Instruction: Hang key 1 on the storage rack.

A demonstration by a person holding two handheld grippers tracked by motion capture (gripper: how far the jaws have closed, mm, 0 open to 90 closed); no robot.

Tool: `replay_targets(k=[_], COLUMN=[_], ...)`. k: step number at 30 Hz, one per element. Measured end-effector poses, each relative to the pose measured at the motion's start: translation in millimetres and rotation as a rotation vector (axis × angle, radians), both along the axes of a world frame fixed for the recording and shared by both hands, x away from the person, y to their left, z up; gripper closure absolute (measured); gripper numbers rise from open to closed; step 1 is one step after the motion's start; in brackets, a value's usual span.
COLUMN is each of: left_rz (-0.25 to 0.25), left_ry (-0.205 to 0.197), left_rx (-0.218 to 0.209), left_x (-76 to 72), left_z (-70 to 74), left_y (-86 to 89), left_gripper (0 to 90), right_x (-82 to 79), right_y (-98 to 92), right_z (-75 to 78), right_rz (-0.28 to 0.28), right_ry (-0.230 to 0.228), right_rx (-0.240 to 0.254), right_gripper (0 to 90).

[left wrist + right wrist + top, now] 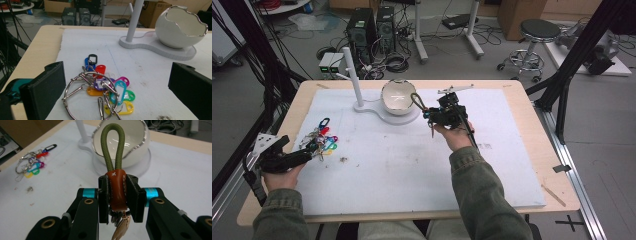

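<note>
The right gripper has its jaws clamped on the brown leather sleeve of a key strap, whose green cord loop points toward the white egg-shaped bowl on its stand, above the table mat. The left gripper rests at the left edge of the mat with its jaws wide apart, and the bunch of coloured key tags lies on the mat just in front of them.

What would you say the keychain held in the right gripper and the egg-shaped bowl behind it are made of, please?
Keychain: an olive loop of what looks like woven cord, a tan sleeve that seems stitched leather (visible seam), and a brassy metal clip below. Egg-shaped bowl: glossy white, probably ceramic, its jagged rim edged in a shiny silvery finish.
</note>
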State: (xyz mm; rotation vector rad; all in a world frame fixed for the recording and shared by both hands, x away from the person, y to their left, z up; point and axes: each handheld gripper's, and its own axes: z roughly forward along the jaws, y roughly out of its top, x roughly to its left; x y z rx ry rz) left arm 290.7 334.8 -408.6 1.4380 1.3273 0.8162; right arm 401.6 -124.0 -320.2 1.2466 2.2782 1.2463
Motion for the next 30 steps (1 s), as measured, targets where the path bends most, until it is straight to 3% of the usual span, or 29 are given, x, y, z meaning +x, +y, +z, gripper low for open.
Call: replay_targets(k=[4, 11, 25, 30], left_rz=[-0.006, -0.008, -0.012, -0.010], left_ry=[0.002, -0.003, -0.006, -0.002], left_rx=[0.001, -0.016, -0.046, -0.055], left_x=[1.1, 1.4, 2.1, 2.8], left_z=[0.1, 0.2, 0.3, -0.1], left_y=[-0.8, 0.8, 2.4, 3.2], left_gripper=[1.7, 1.7, 1.7, 1.7], right_x=[3.3, 10.0, 20.6, 24.7], right_y=[18.8, 42.5, 81.4, 91.7], right_z=[3.0, 11.1, 23.7, 28.7], right_rz=[0.011, 0.008, -0.008, 0.001], right_ry=[-0.003, 0.015, -0.021, -0.034], right_rx=[-0.002, 0.057, 0.079, 0.067], right_gripper=[73.5, 73.4, 73.5, 73.5])
